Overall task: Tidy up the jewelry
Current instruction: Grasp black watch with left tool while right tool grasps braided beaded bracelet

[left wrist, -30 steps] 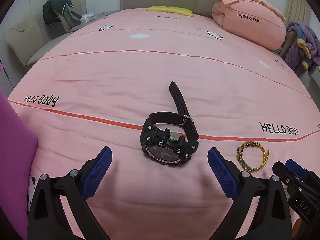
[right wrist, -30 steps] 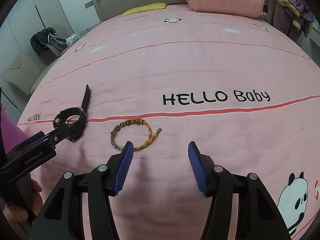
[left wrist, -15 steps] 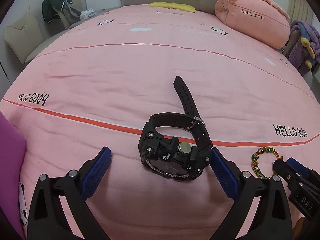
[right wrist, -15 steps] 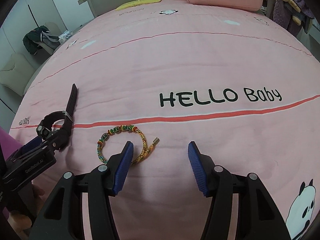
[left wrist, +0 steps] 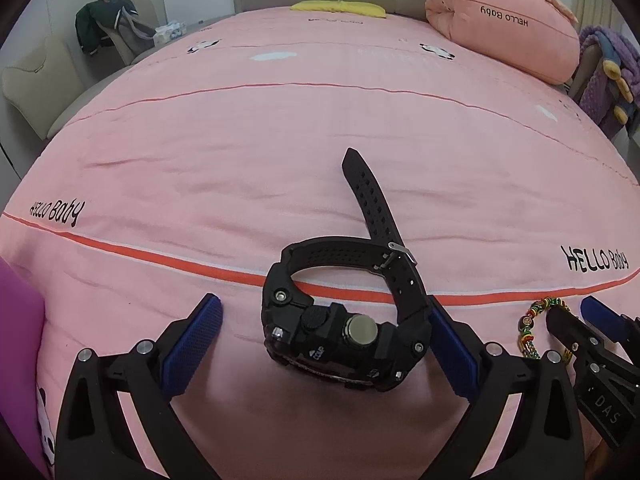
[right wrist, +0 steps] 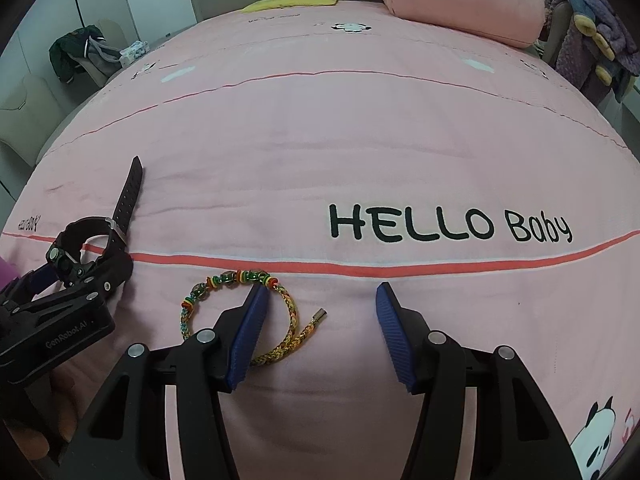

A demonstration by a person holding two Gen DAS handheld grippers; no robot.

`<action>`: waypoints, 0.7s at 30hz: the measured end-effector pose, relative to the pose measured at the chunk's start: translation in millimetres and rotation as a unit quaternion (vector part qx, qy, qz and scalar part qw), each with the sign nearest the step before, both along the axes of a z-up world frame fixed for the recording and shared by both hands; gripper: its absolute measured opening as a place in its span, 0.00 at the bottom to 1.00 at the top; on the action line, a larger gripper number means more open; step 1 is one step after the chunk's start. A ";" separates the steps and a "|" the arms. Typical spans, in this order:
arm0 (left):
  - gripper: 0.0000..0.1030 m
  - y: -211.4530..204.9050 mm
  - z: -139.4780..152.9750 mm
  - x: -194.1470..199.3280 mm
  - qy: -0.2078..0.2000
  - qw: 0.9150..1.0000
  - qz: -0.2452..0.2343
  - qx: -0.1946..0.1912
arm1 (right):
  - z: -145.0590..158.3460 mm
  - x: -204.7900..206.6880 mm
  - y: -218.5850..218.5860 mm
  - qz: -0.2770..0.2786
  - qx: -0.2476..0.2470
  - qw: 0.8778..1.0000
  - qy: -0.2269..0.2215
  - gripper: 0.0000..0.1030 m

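A chunky black wristwatch (left wrist: 344,328) lies on the pink bedspread, strap (left wrist: 370,196) pointing away. My left gripper (left wrist: 320,340) is open with its blue pads on either side of the watch body; the right pad is close against the watch. In the right wrist view the watch (right wrist: 86,252) sits at the left. A braided, beaded bracelet (right wrist: 248,312) lies on the bed, also at the right in the left wrist view (left wrist: 532,328). My right gripper (right wrist: 318,328) is open and empty; its left pad (right wrist: 248,332) sits over the bracelet.
The pink bedspread (right wrist: 360,140) with "HELLO Baby" print fills both views. A pink pillow (left wrist: 504,32) and yellow cloth (left wrist: 340,6) lie at the far end. A purple object (left wrist: 16,340) is at the left edge. A chair with clothes (left wrist: 104,28) stands beyond the bed.
My left gripper has moved forward, so the watch now lies between its pads. My right gripper has moved forward and down over the bracelet.
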State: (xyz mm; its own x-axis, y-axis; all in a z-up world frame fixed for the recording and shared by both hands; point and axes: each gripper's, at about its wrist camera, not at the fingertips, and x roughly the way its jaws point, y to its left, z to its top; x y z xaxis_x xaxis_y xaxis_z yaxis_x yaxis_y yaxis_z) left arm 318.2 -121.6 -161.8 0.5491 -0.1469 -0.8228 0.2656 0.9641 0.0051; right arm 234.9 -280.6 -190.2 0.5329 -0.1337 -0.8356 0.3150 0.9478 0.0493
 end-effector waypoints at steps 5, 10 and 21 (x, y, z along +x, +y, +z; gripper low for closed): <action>0.94 -3.2 -1.8 4.6 -0.001 1.000 0.000 0.004 | -2.4 3.4 4.0 0.008 -0.017 1.000 0.001 0.51; 0.89 -0.2 -4.8 8.3 0.003 1.000 -0.003 -0.008 | -1.2 5.6 14.2 0.028 -0.034 0.999 0.002 0.28; 0.63 2.7 6.3 -1.8 -0.009 1.000 -0.011 -0.020 | 3.2 -4.9 13.3 0.023 0.011 1.000 -0.010 0.03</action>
